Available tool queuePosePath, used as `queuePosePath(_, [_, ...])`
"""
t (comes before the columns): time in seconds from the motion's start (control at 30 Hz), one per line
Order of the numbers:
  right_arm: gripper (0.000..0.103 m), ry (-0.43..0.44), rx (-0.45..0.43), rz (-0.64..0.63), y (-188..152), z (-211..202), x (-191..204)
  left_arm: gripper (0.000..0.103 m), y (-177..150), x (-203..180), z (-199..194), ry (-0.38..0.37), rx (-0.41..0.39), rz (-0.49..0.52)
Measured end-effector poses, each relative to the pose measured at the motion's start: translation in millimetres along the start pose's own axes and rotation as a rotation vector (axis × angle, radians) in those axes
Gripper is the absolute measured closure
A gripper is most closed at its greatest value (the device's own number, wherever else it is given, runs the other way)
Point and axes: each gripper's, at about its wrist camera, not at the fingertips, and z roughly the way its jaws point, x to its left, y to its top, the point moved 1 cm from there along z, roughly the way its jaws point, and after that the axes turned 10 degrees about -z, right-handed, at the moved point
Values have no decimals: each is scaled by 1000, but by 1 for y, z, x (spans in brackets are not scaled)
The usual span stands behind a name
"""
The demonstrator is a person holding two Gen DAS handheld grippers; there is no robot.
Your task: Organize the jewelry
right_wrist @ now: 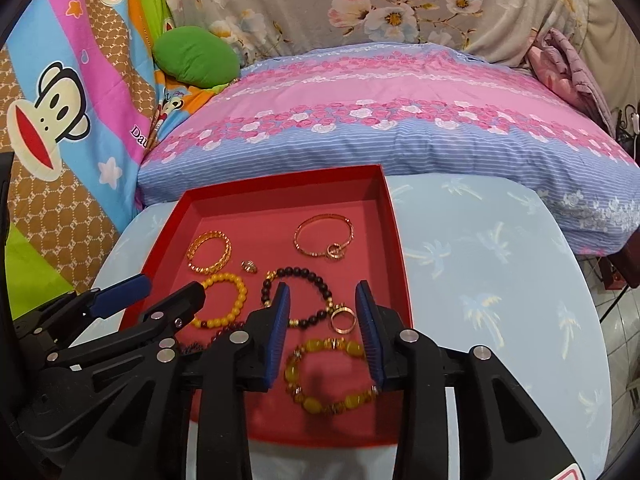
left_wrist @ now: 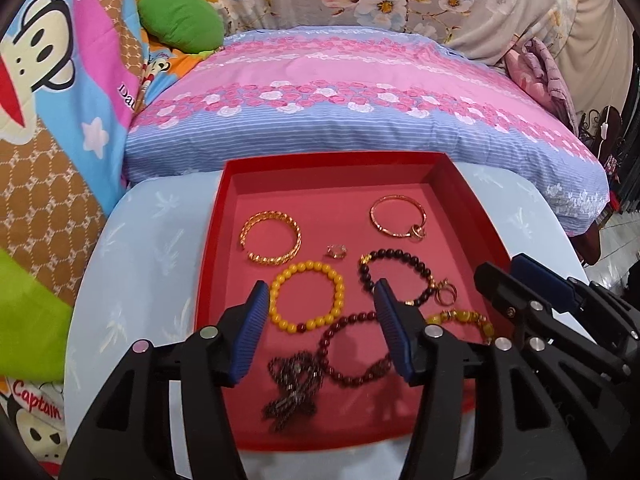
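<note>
A shallow red cardboard tray [left_wrist: 472, 184] sat on the pale-blue round counter [right_wrist: 500, 272], holding smooth yellow beads [left_wrist: 306, 298], a twisted gold bangle [left_wrist: 271, 242] and dark chains [left_wrist: 294, 384]. The ribbed-padded left hand-held gripper [left_wrist: 320, 328] and right hand-held gripper [right_wrist: 322, 336] both hovered part-open, gripping nothing.

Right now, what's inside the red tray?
In the red tray: two gold bangles, a ring, yellow, dark, maroon and amber bead bracelets, and a tangled chain. The grippers hide the tray's near corners.
</note>
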Motion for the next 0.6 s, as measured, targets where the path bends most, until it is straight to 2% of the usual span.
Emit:
queuePosePath(0.4, [60, -30, -19, -28, -28, -40, 14, 46, -32, 7, -39, 54, -15, 7])
queuePosePath(0.6, [53, -42, -12, -39, -41, -51, 17, 40, -51, 13, -49, 82, -16, -6])
